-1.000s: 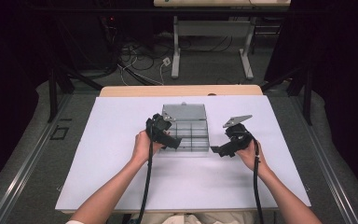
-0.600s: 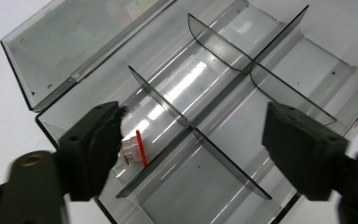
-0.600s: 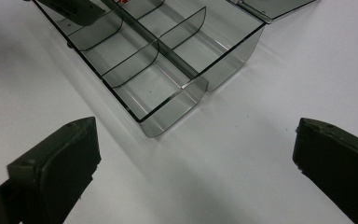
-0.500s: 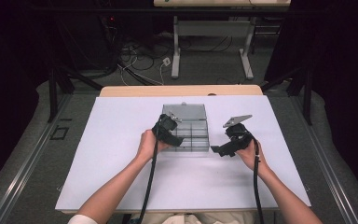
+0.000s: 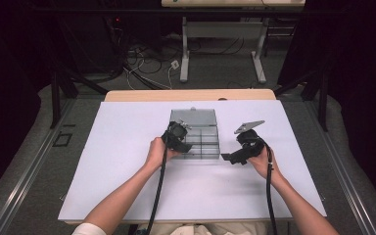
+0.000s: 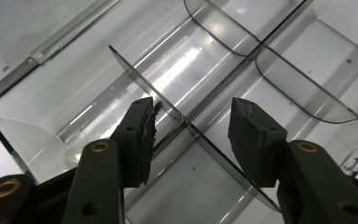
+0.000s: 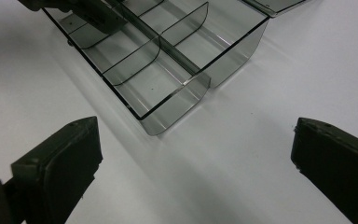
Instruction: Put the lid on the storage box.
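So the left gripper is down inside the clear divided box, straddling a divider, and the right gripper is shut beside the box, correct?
Not quite: the right gripper is open, its jaws wide apart over bare table in the right gripper view. The rest holds: the left gripper is in the clear divided box, jaws either side of a divider.

The left gripper [image 5: 182, 138] pointed down, its jaws just closing yet still apart. The right gripper [image 5: 230, 157] lay low, jaws wide, both forearms reaching forward.
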A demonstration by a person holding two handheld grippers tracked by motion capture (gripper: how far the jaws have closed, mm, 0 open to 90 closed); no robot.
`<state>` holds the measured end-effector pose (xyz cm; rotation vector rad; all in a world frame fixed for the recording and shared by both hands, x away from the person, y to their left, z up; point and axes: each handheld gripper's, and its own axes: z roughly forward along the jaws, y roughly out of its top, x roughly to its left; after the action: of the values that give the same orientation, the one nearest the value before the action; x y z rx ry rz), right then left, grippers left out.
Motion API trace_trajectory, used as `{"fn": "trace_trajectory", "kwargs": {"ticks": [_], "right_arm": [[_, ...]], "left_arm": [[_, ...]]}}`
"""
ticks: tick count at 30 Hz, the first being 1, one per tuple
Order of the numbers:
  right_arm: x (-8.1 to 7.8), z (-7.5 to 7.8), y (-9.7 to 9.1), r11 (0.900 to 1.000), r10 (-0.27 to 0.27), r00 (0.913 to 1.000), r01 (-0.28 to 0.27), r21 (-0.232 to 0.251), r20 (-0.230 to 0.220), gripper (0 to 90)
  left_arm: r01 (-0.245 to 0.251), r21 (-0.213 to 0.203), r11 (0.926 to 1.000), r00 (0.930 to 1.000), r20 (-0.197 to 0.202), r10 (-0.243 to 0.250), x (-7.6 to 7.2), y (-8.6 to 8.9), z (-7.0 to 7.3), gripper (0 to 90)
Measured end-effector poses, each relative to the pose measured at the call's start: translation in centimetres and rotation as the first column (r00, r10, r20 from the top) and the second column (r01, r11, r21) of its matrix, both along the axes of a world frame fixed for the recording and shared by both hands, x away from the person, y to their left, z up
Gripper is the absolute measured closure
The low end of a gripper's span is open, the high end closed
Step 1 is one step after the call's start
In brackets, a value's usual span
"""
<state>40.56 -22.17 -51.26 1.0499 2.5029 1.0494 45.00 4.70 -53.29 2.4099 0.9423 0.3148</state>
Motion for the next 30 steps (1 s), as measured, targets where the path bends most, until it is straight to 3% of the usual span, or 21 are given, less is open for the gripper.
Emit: {"fn": "trace_trajectory", "kwargs": {"ticks": [7, 13, 14, 24, 30], "right_arm": [[0.0, -0.1, 0.0, 1.0, -0.008, 1.0, 0.008, 0.004, -0.006, 2.4], [0.1, -0.2, 0.0, 0.9996, -0.013, 0.9996, 0.013, -0.027, -0.027, 2.7], [0.2, -0.4, 0.1, 0.9998, -0.018, 0.9998, 0.018, -0.006, -0.002, 3.0], [0.7, -0.4, 0.3, 0.999, -0.041, 0.9992, 0.041, -0.019, 0.001, 5.2], [1.1, -0.4, 0.1, 0.9975, -0.067, 0.9976, 0.067, -0.023, 0.018, 12.9]], "left_arm": [[0.001, -0.002, 1.0, 0.9997, 0.023, -0.001, 0.0, 0.1, -0.3, 59.5], [0.004, 0.01, 0.9999, 0.9997, 0.024, -0.004, 0.1, 0.0, -0.3, 59.2], [0.003, 0.009, 1.0, 0.9998, 0.018, -0.004, 0.1, 0.0, -0.3, 59.2], [-0.001, 0.006, 1.0, 0.9998, 0.02, 0.001, 0.2, 0.0, -0.4, 59.3], [-0.002, 0.003, 1.0, 0.9998, 0.02, 0.002, 0.2, 0.0, -0.4, 59.3]]}}
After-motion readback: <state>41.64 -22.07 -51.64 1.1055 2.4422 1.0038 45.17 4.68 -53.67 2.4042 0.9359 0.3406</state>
